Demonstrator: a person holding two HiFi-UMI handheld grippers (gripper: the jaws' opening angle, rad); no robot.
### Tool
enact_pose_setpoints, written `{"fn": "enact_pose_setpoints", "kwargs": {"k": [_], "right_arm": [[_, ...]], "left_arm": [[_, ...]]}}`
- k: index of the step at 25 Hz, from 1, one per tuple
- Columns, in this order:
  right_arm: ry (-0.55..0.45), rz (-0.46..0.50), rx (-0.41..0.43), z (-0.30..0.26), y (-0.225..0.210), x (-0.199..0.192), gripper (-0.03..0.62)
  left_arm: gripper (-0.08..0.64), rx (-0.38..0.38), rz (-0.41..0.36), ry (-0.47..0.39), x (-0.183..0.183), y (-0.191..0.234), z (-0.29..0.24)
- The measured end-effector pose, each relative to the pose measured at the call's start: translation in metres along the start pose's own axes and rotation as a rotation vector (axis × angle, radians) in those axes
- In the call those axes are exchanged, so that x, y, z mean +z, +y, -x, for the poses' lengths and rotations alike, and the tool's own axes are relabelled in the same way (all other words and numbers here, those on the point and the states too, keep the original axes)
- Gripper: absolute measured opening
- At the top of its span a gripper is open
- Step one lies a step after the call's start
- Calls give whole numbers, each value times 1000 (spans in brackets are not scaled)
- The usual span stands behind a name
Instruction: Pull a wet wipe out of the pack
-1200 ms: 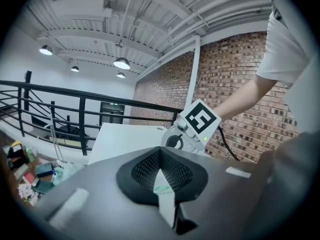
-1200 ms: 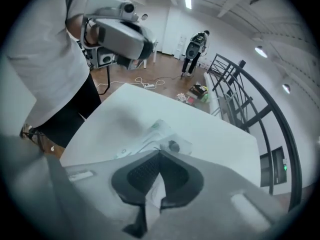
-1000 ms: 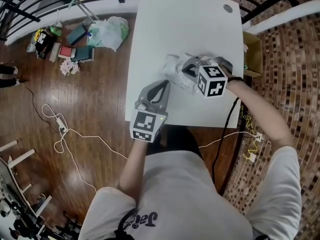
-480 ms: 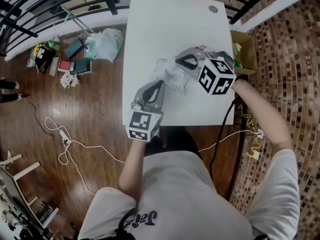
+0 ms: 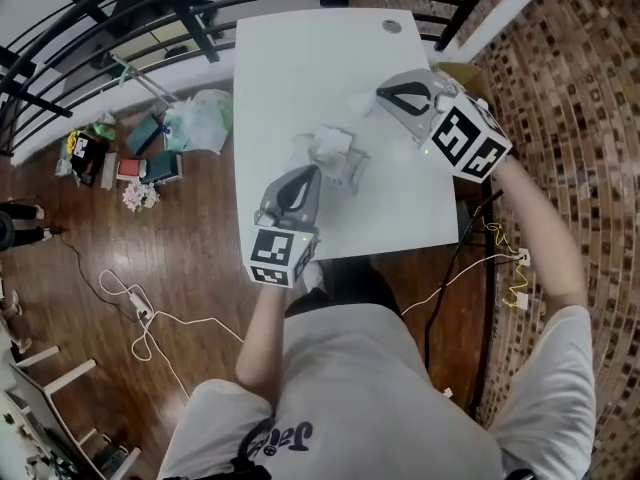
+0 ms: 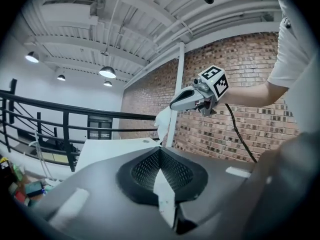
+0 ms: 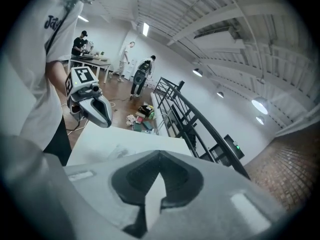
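The wet wipe pack [image 5: 334, 152], pale and crinkled, is at the middle of the white table [image 5: 300, 58]. My left gripper [image 5: 304, 172] is shut on the pack's near edge, and a white sliver [image 6: 164, 194] of it shows between the jaws in the left gripper view. My right gripper [image 5: 386, 94] is raised at the back right, shut on a white wet wipe [image 5: 360, 104]. In the left gripper view the wipe [image 6: 164, 124] hangs from the right gripper [image 6: 173, 105]. In the right gripper view a white strip of wipe [image 7: 152, 196] sits between the jaws, and the left gripper [image 7: 95, 111] is in sight.
The table has a round grommet [image 5: 392, 26] at the back. A cardboard box [image 5: 472, 78] stands by its right edge. A plastic bag [image 5: 205, 118] and books [image 5: 150, 158] lie on the wood floor at left. A black railing [image 5: 120, 8] runs behind. Cables [image 5: 150, 318] trail on the floor.
My right gripper has risen and swung toward the back right, drawing the wipe up from the pack. The left gripper has lifted slightly, still closed on the pack.
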State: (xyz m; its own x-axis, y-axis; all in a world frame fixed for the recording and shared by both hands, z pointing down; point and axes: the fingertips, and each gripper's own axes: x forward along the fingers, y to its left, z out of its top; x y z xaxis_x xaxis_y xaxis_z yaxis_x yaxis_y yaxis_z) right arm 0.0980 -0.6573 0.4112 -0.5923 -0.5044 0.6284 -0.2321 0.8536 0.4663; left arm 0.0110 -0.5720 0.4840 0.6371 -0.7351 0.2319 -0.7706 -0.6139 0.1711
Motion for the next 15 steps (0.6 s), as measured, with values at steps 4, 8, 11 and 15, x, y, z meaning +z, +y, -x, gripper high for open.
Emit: {"fn": "enact_pose_setpoints", "kwargs": {"k": [4, 8, 11, 15], "right_arm": [[93, -70, -37, 15, 5, -56, -8], [190, -189, -54, 17, 22, -130, -8], [267, -254, -40, 8, 41, -182, -7], [336, -359, -27, -12, 69, -237, -6]], "left_arm": [[15, -64, -13, 20, -2, -23, -14], [15, -134, -22, 29, -7, -53, -34], [15, -181, -28, 52, -18, -75, -44], [15, -217, -42, 82, -38, -96, -51]]}}
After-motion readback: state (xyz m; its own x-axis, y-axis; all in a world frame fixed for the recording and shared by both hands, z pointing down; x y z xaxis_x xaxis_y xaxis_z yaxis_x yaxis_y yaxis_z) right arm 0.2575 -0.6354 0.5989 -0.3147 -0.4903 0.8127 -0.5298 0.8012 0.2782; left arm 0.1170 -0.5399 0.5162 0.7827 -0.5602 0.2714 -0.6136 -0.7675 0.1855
